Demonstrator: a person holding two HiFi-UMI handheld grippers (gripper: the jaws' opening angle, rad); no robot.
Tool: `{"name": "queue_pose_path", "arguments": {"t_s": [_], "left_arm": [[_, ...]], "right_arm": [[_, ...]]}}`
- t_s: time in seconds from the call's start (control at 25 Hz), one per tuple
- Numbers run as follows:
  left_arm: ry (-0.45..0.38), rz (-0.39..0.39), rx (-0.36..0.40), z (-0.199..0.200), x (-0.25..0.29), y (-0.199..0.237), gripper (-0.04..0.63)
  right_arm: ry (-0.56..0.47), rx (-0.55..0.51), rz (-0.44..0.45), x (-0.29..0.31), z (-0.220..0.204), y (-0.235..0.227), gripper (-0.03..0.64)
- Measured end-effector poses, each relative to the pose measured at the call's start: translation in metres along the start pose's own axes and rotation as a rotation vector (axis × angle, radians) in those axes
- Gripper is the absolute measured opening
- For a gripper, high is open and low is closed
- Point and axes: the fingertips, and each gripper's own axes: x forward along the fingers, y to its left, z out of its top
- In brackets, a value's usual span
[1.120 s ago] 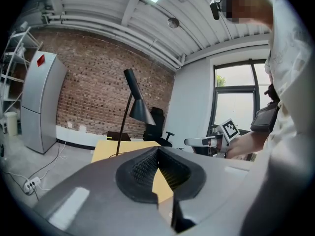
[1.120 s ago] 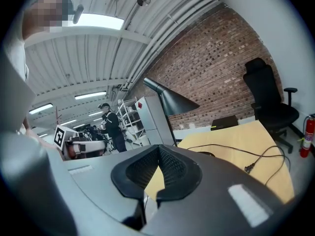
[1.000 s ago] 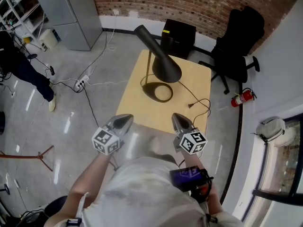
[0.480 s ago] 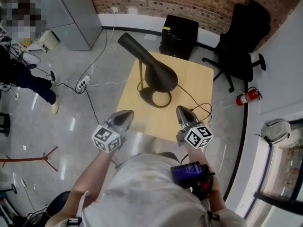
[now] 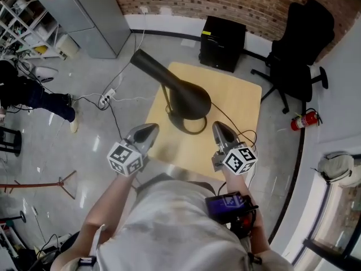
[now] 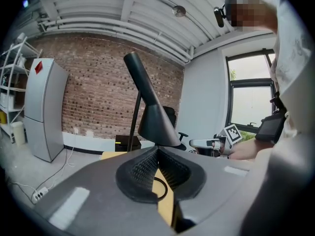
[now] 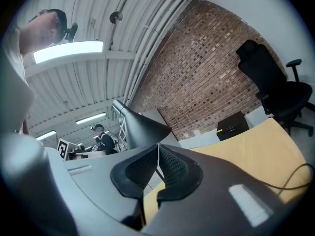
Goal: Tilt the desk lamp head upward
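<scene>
A black desk lamp stands on a light wooden table [image 5: 237, 103]. Its cone head [image 5: 181, 94] points down over the ring base [image 5: 192, 127]; a thin stem [image 5: 164, 95] rises beside it. In the left gripper view the lamp head [image 6: 152, 117] hangs just beyond the jaws. In the right gripper view the lamp head [image 7: 142, 127] shows at left. My left gripper [image 5: 148, 132] is shut and empty near the table's front left corner. My right gripper [image 5: 220, 130] is shut and empty over the front right edge. Neither touches the lamp.
A black cable [image 5: 240, 133] runs from the lamp base to the table's right front. A black cabinet [image 5: 223, 35] and an office chair [image 5: 299, 55] stand behind the table. A fire extinguisher [image 5: 304, 120] lies at right. A grey fridge [image 5: 93, 16], floor cables and a person [image 5: 34, 92] are at left.
Both grippers have come forward from short of the table to its front edge. The lamp now sits closer below me. Both grippers stay shut.
</scene>
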Motion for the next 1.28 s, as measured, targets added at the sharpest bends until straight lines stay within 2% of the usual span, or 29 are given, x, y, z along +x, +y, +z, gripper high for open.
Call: {"name": "queue_pose_path", "arguments": {"t_s": [0.28,0.64,0.8,0.96,1.12,1.28], "left_arm": [[0.005,-0.015,0.020,0.017,0.011,0.015,0.000],[-0.004,-0.079,0.041,0.032,0.015,0.046,0.000],[-0.026,-0.109,0.056,0.049,0.026,0.061,0.000],[-0.035,-0.130,0.066,0.057,0.028,0.066,0.000],[-0.031,-0.133,0.101,0.060,0.029,0.066,0.000],[-0.080,-0.145,0.153,0.080,0.024,0.066,0.000]], "right_arm": [[-0.022,0.022,-0.018,0.010,0.003,-0.011,0.026],[-0.078,0.000,-0.110,0.018,0.013,-0.005,0.026],[-0.083,-0.049,-0.133,0.027,0.021,-0.001,0.026],[-0.109,-0.029,-0.164,0.027,0.030,0.003,0.014],[-0.109,-0.032,-0.173,0.021,0.035,0.002,0.014],[-0.115,-0.021,-0.171,0.025,0.036,0.002,0.014]]}}
